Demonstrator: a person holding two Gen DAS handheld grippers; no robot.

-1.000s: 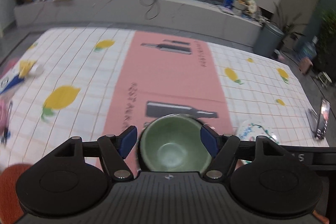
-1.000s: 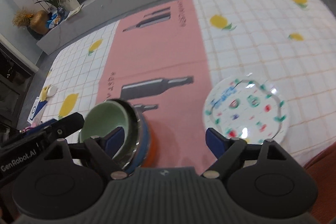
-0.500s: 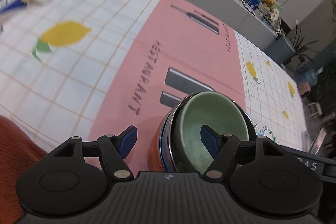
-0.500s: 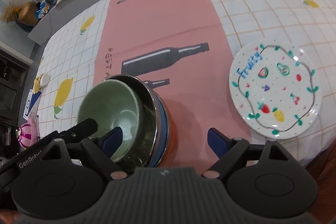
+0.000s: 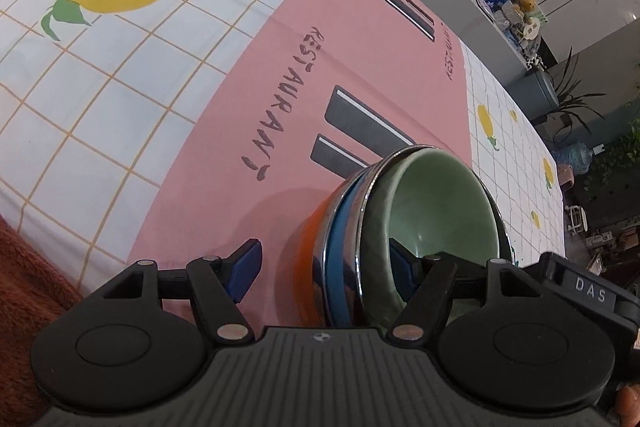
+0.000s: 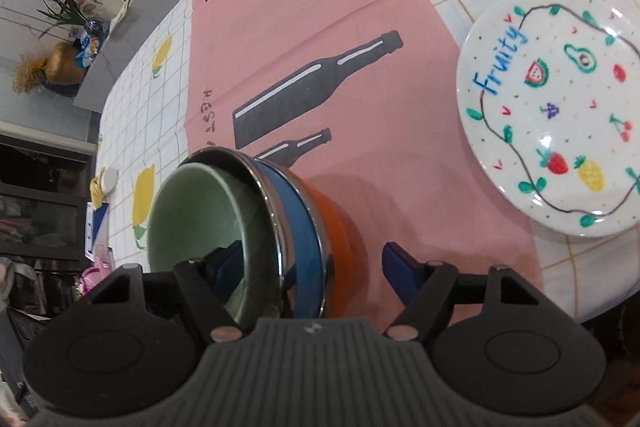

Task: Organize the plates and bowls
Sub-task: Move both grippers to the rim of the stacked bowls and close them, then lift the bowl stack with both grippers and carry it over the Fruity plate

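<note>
2 hand-held grippers, left point(image 5: 324, 261) and right point(image 6: 310, 269), straddle the bowl stack's point(image 5: 344, 227) rim, contact seemingly hidden.

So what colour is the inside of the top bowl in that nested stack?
Pale green; the left wrist view shows it best.

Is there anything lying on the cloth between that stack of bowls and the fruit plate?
Nothing visible: between the stack of bowls and the fruit plate there is only bare pink cloth.
</note>
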